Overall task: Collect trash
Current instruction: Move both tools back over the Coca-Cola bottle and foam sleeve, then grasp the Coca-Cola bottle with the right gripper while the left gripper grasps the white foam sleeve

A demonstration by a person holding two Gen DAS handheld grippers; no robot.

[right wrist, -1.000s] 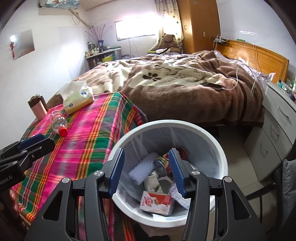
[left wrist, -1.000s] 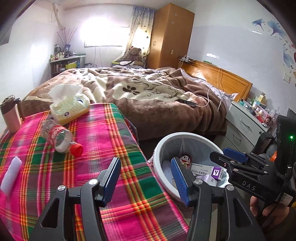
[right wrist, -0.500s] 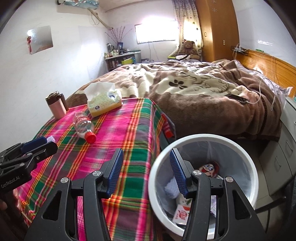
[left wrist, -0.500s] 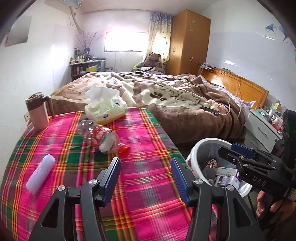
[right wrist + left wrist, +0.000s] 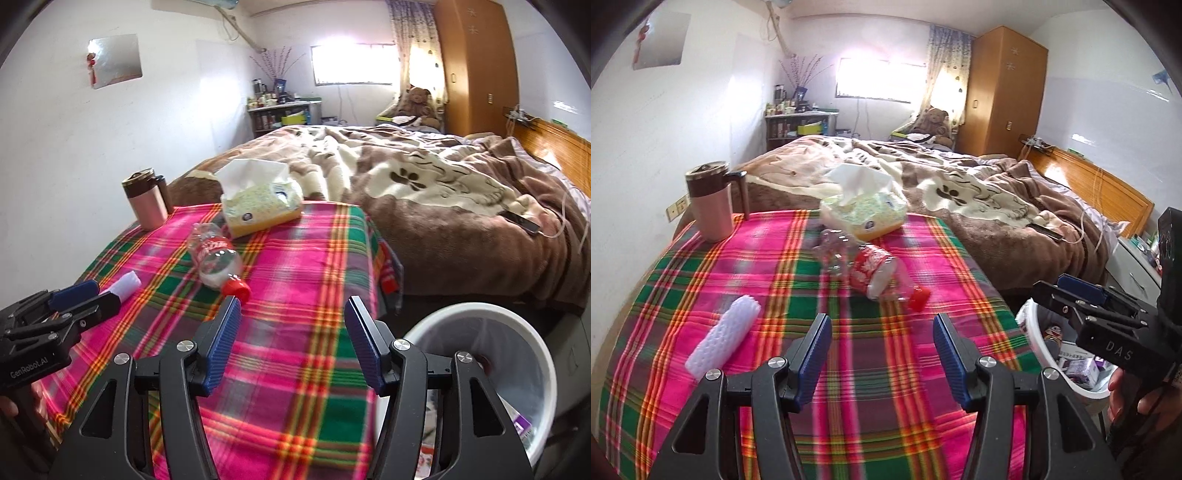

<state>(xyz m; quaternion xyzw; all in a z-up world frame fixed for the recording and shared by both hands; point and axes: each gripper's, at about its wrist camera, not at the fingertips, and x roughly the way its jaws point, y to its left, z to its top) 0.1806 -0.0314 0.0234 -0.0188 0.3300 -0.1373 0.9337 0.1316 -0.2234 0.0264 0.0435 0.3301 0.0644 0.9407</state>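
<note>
The right hand-held gripper (image 5: 291,339) is empty, jaws opening; the left hand-held gripper (image 5: 882,354) stands open, empty. The bottle (image 5: 218,264) lies on the worktop (image 5: 295,369); a glancing grip could roll it off the edge

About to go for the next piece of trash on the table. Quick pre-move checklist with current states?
1. Left hand-held gripper empty, jaws apart: ok.
2. Right hand-held gripper empty, jaws opening: ok.
3. Plastic bottle lying on its side on the tablecloth, red cap on, nothing on top of it: ok.
4. White foam roll lying free near the left gripper: ok.
5. Trash bin open beside the table, with space inside: ok.
6. Mug and tissue pack clear of the bottle: mug ok; whether the pack touches the bottle, cannot tell.
</note>
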